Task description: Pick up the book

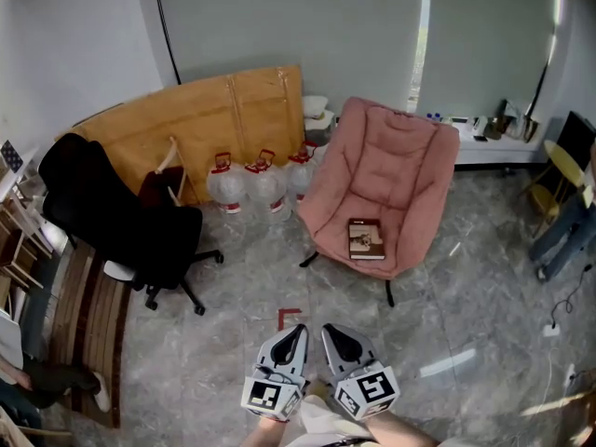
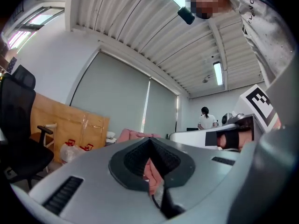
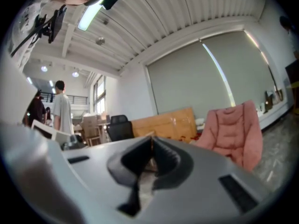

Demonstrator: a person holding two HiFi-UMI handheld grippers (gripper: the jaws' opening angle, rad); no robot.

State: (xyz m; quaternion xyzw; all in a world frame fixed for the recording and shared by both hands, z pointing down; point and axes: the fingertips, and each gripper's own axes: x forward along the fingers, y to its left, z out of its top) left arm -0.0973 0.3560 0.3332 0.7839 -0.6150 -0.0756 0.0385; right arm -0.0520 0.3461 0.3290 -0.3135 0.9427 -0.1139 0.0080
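Note:
A small brown book (image 1: 366, 238) lies flat on the seat of a pink padded chair (image 1: 399, 161) in the middle of the head view. My two grippers sit side by side at the bottom of that view, well short of the chair. The left gripper (image 1: 296, 329) and the right gripper (image 1: 332, 329) both have their jaws together with nothing between them. In the left gripper view the left gripper (image 2: 150, 139) points level toward the pink chair (image 2: 133, 135). In the right gripper view the right gripper (image 3: 152, 139) has the chair (image 3: 233, 129) off to its right.
A black office chair (image 1: 121, 217) stands at the left. Three large water bottles (image 1: 261, 182) sit before a tan board (image 1: 200, 115) leaning on the wall. A white ledge (image 1: 494, 142) runs along the back right. Two people (image 3: 49, 108) stand far off in the right gripper view.

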